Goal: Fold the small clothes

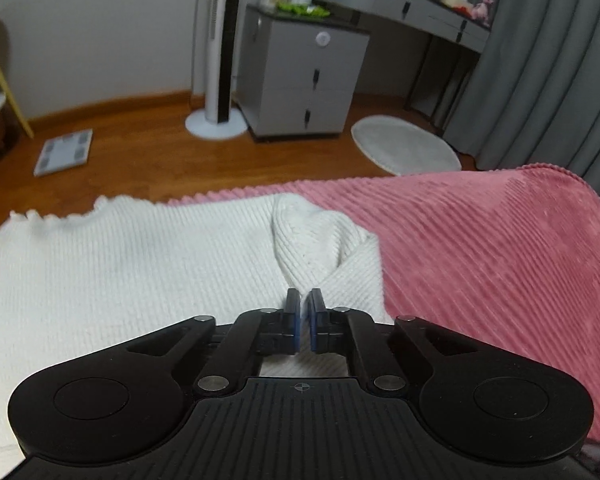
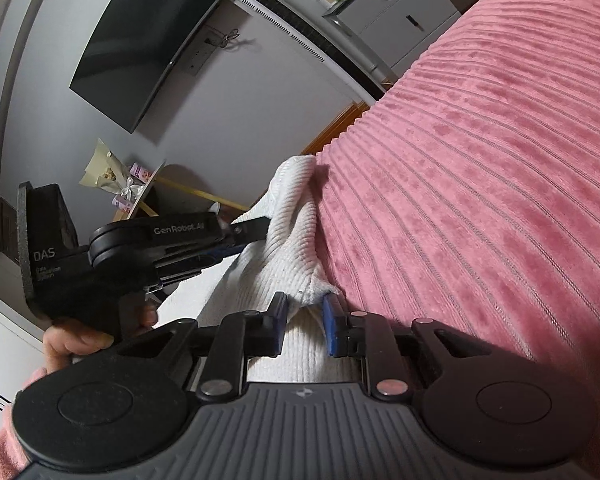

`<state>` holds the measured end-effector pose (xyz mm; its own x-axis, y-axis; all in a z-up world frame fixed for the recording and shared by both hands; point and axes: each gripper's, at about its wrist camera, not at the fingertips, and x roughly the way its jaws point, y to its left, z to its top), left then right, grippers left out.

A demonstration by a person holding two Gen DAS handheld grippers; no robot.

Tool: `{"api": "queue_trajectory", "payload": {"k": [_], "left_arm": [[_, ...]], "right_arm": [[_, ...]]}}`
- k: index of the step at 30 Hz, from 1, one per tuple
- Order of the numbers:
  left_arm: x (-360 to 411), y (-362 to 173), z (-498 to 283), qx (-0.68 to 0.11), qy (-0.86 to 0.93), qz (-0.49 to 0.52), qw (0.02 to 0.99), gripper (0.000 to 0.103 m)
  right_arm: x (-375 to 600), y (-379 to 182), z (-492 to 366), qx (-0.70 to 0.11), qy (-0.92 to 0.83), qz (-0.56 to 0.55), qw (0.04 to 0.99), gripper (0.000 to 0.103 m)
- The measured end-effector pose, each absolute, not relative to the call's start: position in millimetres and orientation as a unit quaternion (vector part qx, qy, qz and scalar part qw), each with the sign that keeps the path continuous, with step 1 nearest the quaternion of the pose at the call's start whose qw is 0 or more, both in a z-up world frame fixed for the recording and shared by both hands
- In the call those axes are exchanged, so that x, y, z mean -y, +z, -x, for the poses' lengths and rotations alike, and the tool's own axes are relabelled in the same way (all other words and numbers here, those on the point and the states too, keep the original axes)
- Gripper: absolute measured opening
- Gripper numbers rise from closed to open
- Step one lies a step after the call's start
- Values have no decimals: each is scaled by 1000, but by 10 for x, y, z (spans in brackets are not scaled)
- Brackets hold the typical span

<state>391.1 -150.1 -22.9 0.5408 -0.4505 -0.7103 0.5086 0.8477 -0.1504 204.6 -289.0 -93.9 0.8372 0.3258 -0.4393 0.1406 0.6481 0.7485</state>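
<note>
White ribbed knit garment (image 1: 140,272), pinched tight in the left gripper (image 1: 305,312) while the right gripper (image 2: 305,320) straddles its corner unclamped: clamp first, then fold evenly over the pink blanket (image 1: 500,248).

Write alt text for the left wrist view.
The left gripper, blue pads nearly together, pinches a raised fold of a white ribbed knit garment spread over a pink ribbed blanket. Beyond lie a wooden floor, a grey drawer cabinet, a white tower fan and grey curtains.
</note>
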Motion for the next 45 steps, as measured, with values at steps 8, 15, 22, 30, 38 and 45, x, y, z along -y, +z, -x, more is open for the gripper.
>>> {"api": "queue_trajectory", "payload": {"k": [8, 15, 22, 30, 38, 45], "left_arm": [[1182, -74, -3917, -339, -160, -18, 927, 1], [1177, -147, -3998, -376, -149, 8, 914, 15], [1725, -253, -4057, -388, -198, -93, 895, 61], [1756, -345, -4068, -391, -187, -75, 898, 6], [1679, -290, -4063, -391, -186, -58, 900, 6], [1709, -321, -4070, -394, -186, -70, 898, 6]], "right_arm": [[2874, -916, -2044, -282, 49, -414, 864, 16], [2901, -924, -2050, -282, 45, -419, 862, 15], [2955, -952, -2054, -282, 50, -432, 855, 16], [2876, -910, -2049, -280, 42, -403, 870, 14], [2883, -911, -2041, -274, 41, -407, 870, 13], [2887, -932, -2049, -268, 41, -407, 872, 11]]}}
